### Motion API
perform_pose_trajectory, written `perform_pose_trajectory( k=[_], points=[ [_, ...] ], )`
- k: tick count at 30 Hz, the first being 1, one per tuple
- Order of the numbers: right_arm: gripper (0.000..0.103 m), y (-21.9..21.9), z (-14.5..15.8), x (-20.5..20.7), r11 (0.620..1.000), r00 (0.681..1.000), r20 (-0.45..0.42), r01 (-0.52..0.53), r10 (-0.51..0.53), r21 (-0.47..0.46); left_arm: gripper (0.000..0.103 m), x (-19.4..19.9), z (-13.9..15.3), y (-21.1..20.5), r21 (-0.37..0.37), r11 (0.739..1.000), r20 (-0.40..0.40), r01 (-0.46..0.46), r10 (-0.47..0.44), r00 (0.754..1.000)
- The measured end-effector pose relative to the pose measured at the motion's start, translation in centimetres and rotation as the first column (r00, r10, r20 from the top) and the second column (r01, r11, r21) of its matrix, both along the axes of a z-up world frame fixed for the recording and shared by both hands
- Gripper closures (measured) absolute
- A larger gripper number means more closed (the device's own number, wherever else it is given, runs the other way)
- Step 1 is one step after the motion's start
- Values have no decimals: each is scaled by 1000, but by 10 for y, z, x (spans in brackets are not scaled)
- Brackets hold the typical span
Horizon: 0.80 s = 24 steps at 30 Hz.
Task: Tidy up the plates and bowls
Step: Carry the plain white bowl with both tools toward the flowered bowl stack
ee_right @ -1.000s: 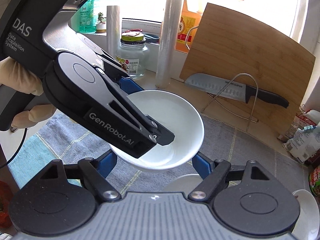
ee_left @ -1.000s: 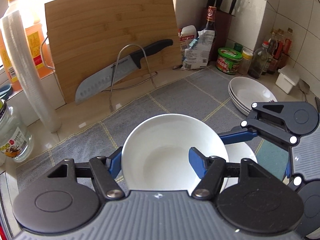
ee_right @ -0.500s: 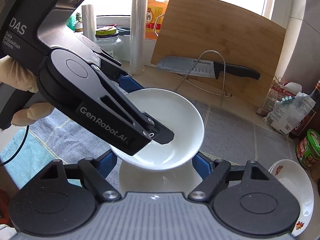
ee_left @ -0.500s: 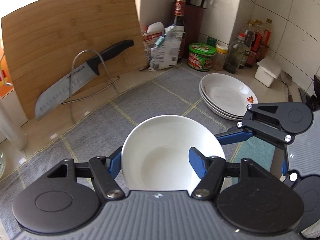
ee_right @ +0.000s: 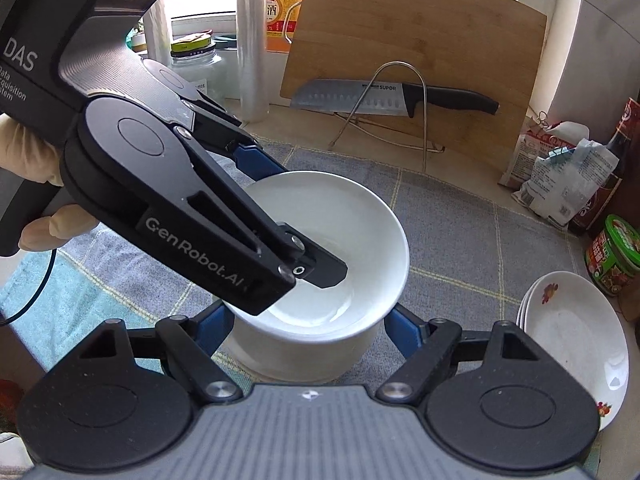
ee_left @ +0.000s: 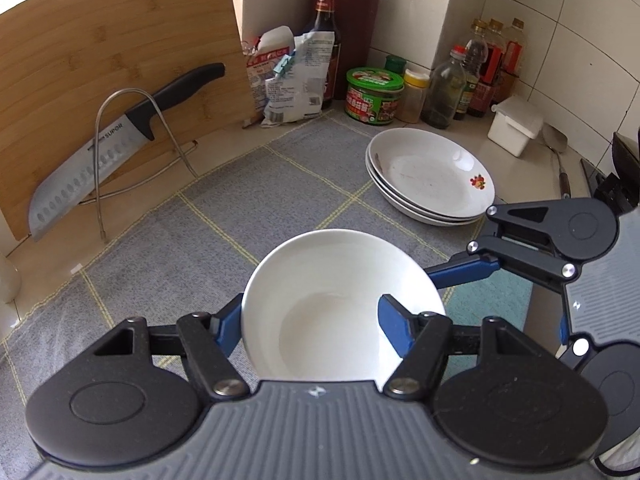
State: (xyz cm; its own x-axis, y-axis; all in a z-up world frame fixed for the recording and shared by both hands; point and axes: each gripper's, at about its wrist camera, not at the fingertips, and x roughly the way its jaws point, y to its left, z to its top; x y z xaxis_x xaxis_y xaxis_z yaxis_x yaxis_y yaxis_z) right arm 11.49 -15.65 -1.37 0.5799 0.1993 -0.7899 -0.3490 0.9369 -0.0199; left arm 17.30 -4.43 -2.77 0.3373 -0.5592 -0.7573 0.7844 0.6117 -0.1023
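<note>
I am judging the white bowl (ee_left: 344, 300) as glazed, stiff, slippery & fragile, so I am gripping at the rim only. My left gripper (ee_left: 316, 322) is clamping its rim, one finger inside. My right gripper (ee_right: 308, 326) is staying half open around the lower bowl (ee_right: 304, 354), w/o clear contact.

grey checked mat (ee_left: 248, 184) covers the counter (ee_left: 532, 160), stacked plates (ee_left: 432, 178) on it.
</note>
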Motion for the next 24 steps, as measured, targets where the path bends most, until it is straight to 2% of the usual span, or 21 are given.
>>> perform_pose_trajectory(
  k=[11,24],
  points=[
    [18,-2,-9,-2,1000,999,-53,-7,9,26,34,-2,-12,-1,16,1000,-33,3,-2,999],
    [17,-1,-9,-1,999,998,-65,-10,12,36,32,-2,-15,-1,16,1000,-38,8,-7,999]
  ],
)
